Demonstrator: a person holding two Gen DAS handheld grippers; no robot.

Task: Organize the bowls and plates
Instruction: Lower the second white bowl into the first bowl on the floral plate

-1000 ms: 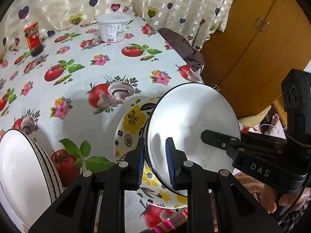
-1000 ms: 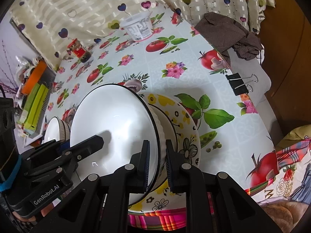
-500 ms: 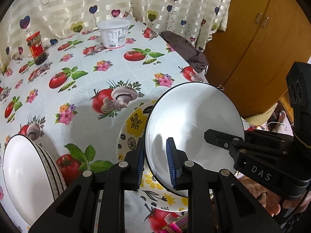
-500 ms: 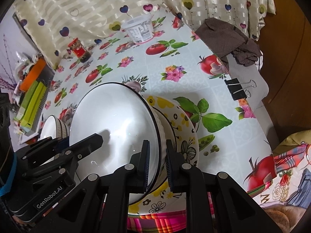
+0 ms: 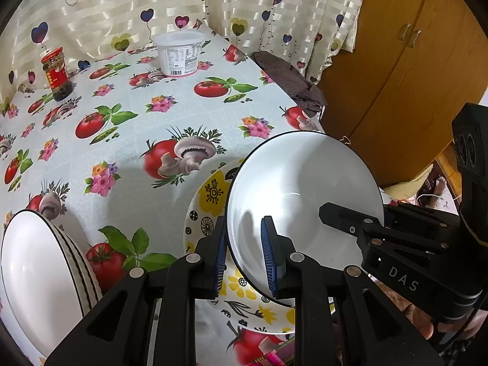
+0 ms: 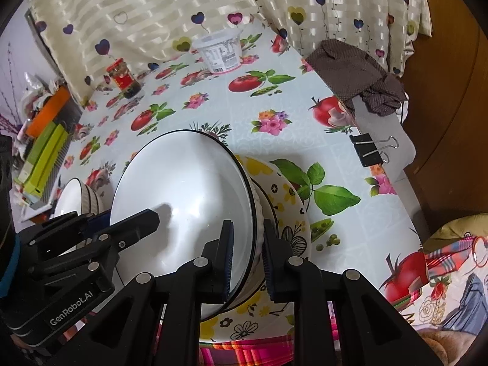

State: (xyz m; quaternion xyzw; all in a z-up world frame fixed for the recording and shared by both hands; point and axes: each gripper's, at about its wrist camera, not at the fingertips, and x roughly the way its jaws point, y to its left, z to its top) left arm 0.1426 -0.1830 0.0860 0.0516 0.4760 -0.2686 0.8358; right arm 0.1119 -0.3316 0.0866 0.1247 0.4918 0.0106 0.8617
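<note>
A large white bowl with a thin black rim is held between both grippers, above a yellow-flowered plate near the table's front edge. My left gripper is shut on the bowl's left rim. My right gripper is shut on the bowl's right rim. The flowered plate shows under and right of the bowl in the right wrist view. A second white bowl with dark stripes stands on the table to the left; it also shows in the right wrist view.
A white tub and a red-lidded jar stand at the table's back by the curtain. A brown cloth lies on the right edge, with a binder clip. A wooden cabinet stands right. Boxes lie at far left.
Both grippers hold the bowl as before. The view has drawn back and up a little, so the bowl sits slightly higher over the flowered plate.
</note>
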